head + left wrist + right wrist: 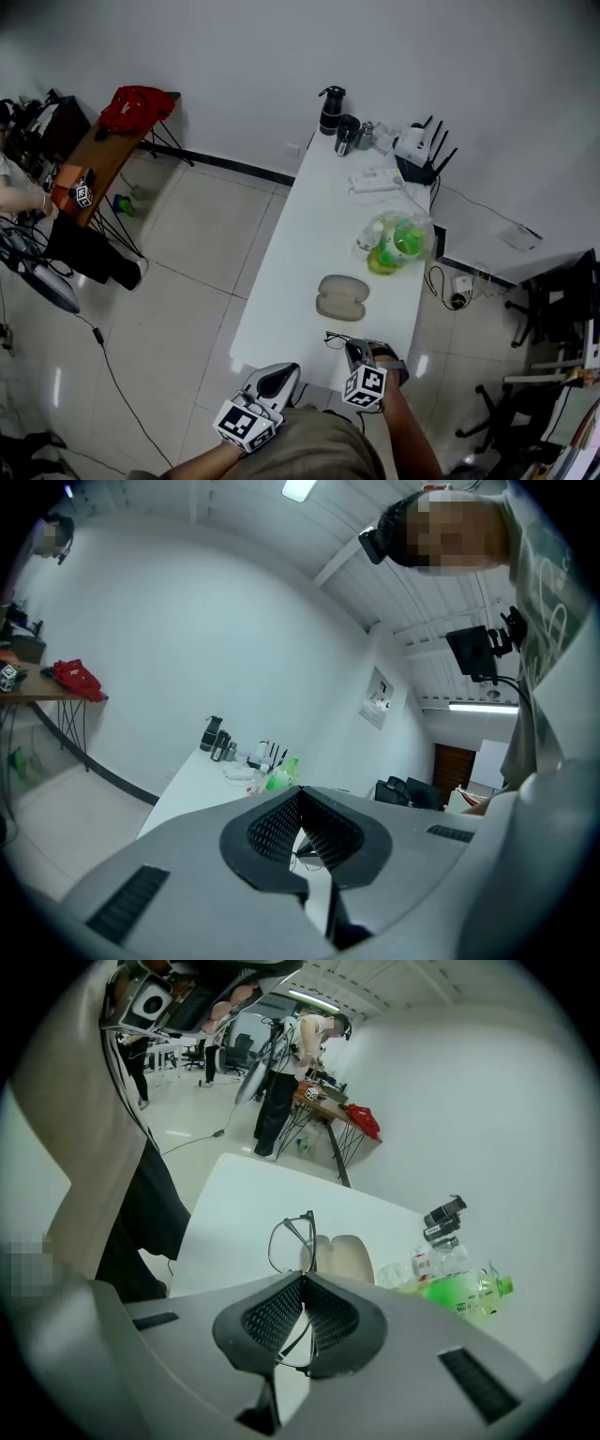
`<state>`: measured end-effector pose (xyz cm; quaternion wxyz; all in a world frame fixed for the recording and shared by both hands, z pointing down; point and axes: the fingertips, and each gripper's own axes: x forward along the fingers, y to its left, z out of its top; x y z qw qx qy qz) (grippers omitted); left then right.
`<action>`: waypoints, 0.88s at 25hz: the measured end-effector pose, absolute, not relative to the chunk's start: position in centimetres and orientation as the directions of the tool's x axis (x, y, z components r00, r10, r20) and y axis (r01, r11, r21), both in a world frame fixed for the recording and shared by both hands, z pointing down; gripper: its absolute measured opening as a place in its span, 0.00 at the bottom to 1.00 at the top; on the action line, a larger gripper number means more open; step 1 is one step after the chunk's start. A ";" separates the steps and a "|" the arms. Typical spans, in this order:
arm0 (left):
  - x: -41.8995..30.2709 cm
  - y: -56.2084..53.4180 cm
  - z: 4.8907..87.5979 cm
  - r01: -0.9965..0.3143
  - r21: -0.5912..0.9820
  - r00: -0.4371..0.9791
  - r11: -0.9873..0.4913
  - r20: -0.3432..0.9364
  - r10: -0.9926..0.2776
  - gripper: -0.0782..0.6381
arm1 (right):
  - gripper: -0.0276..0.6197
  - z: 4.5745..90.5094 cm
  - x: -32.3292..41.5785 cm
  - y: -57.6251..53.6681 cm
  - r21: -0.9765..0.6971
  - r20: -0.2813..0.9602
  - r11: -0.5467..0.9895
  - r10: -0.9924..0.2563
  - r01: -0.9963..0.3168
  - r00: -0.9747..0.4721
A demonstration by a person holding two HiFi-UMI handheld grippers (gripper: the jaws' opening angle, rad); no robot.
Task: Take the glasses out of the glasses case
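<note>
The right tongs [302, 1279] are pinched on a side arm of the glasses [292, 1241], holding them by the thin frame rather than the lenses. The glasses sit over the near end of the bench [305, 234], just nearer than the glasses case [341, 297], so the removal looks essentially done. The left tongs [300, 794] are pressed together on nothing, down by the near edge left of the right pair, likely because the opened case needs no steadying now. I count one pair of glasses, one case lying open in two halves with nothing showing inside, and two tongs.
</note>
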<state>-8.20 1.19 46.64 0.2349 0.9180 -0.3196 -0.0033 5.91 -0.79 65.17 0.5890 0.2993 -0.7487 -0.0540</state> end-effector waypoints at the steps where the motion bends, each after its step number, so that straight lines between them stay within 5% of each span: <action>1: -8.2 1.7 46.5 -0.595 0.430 0.788 -0.679 0.147 -0.598 0.11 | 0.07 65.1 6.0 -0.3 0.432 0.848 0.815 -0.513 -0.386 -0.135; 19: -5.5 17.0 46.9 -0.662 0.375 0.736 -0.650 0.158 -0.658 0.11 | 0.07 69.2 10.7 11.5 0.416 0.849 0.826 -0.503 -0.380 -0.163; 22: -6.2 19.5 49.4 -0.692 0.381 0.715 -0.613 0.248 -0.654 0.11 | 0.07 69.8 11.7 13.1 0.415 0.848 0.818 -0.507 -0.398 -0.156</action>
